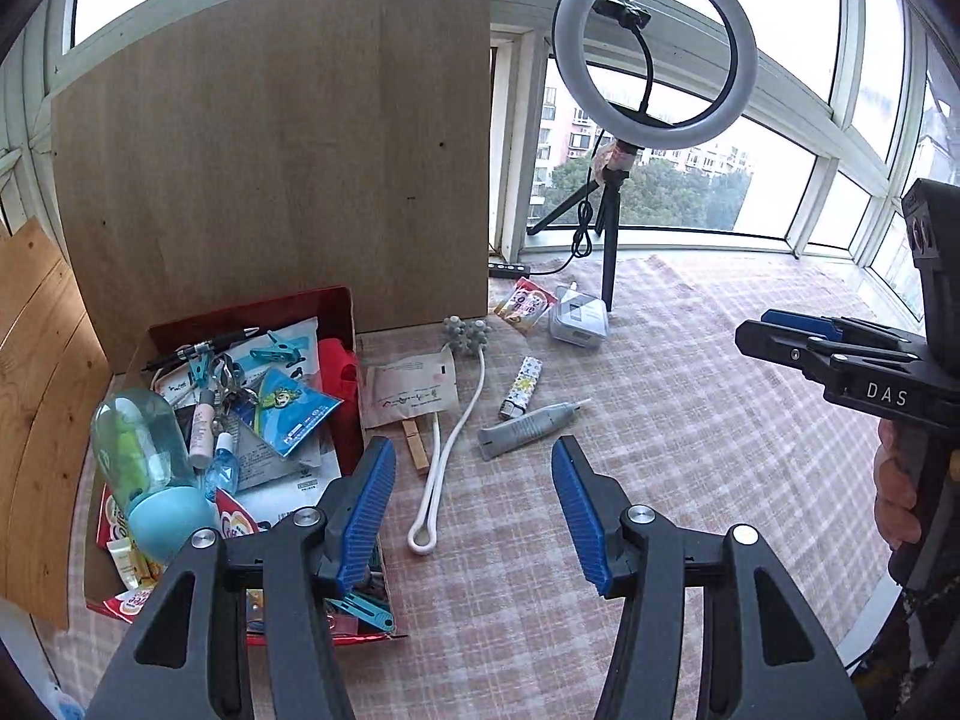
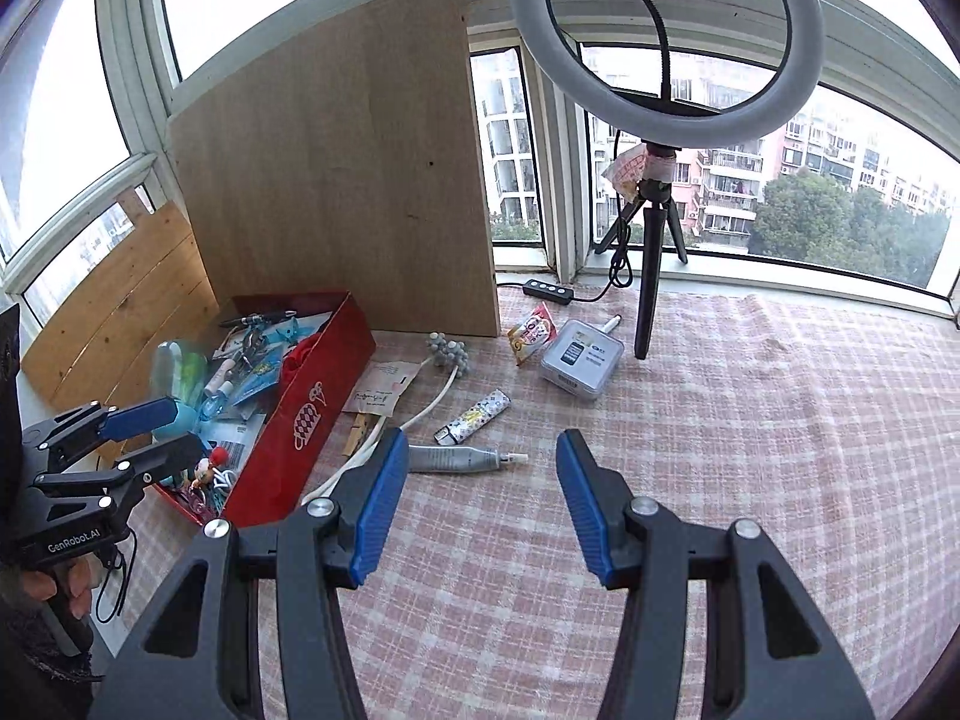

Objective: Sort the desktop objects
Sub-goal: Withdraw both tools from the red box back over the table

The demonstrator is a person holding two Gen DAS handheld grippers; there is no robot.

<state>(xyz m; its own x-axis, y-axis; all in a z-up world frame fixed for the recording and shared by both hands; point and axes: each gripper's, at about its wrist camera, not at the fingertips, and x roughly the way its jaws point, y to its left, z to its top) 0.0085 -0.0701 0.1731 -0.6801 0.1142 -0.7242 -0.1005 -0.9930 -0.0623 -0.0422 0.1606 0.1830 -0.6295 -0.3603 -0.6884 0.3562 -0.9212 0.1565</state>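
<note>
1. Red box (image 2: 312, 414) sits at the desk's left edge, crammed with a bottle (image 1: 135, 450), clips and packets.
2. Loose on the checked cloth (image 1: 690, 420) beside it: tube (image 1: 528, 426), lighter (image 1: 522, 387), white cord (image 1: 447, 450), peg (image 1: 416, 444), envelope (image 1: 408, 387).
3. My left tongs (image 1: 474, 510) are spread apart, empty, over the box's right edge.
4. My right tongs (image 2: 477, 504) are spread apart, empty, just short of the tube.

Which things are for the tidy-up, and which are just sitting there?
For sorting: red box, grey tube, patterned lighter, wooden clothespin, white massager, snack packet, clear case.

Just there: ring light, wooden board, checked tablecloth.
</note>
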